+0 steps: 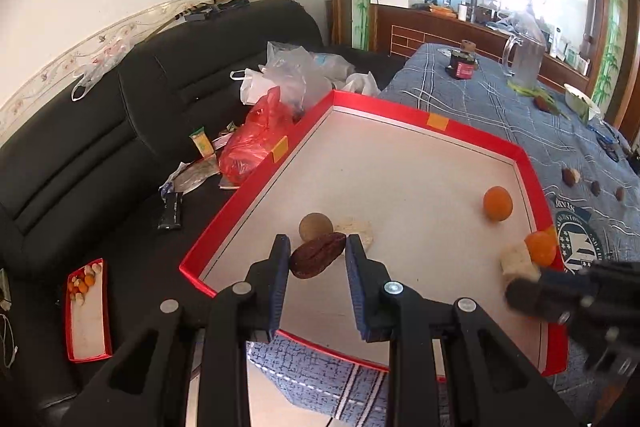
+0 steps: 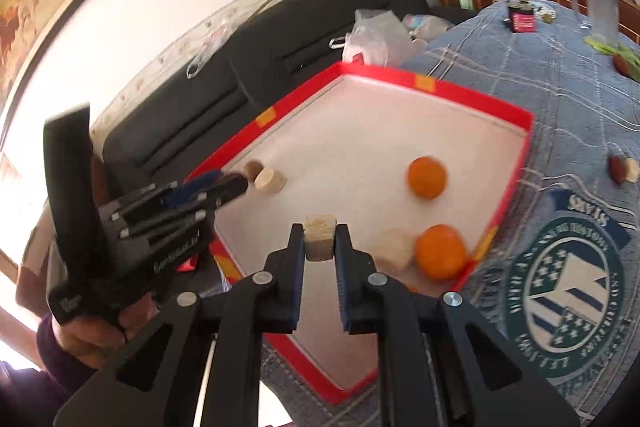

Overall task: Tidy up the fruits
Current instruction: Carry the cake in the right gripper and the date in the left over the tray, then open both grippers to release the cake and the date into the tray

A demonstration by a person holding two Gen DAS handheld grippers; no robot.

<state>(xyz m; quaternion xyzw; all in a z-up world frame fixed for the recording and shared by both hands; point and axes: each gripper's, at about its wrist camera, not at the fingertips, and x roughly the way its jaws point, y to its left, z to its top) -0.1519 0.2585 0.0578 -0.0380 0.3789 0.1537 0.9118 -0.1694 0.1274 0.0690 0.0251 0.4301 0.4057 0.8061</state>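
Observation:
A red-rimmed tray (image 1: pixel 404 115) with a white floor lies on the blue tablecloth. My left gripper (image 1: pixel 318 253) is shut on a dark brown wrinkled fruit (image 1: pixel 317 255), low over the tray's near left part, beside a round tan fruit (image 1: pixel 315 227) and a pale slice (image 1: pixel 357 228). My right gripper (image 2: pixel 319 237) is shut on a pale beige cube (image 2: pixel 319 237) above the tray (image 2: pixel 436 89). Two oranges (image 2: pixel 426 177) (image 2: pixel 441 251) and a pale chunk (image 2: pixel 394 249) lie in the tray's right part. The left gripper shows in the right wrist view (image 2: pixel 236 185).
Several small brown and pale fruits (image 1: pixel 572 177) lie on the cloth right of the tray. A black sofa (image 1: pixel 120 131) with plastic bags (image 1: pixel 256 143) and a small red box (image 1: pixel 86 311) is at left. A jar (image 1: pixel 463 63) and glass pitcher (image 1: pixel 527 57) stand far back.

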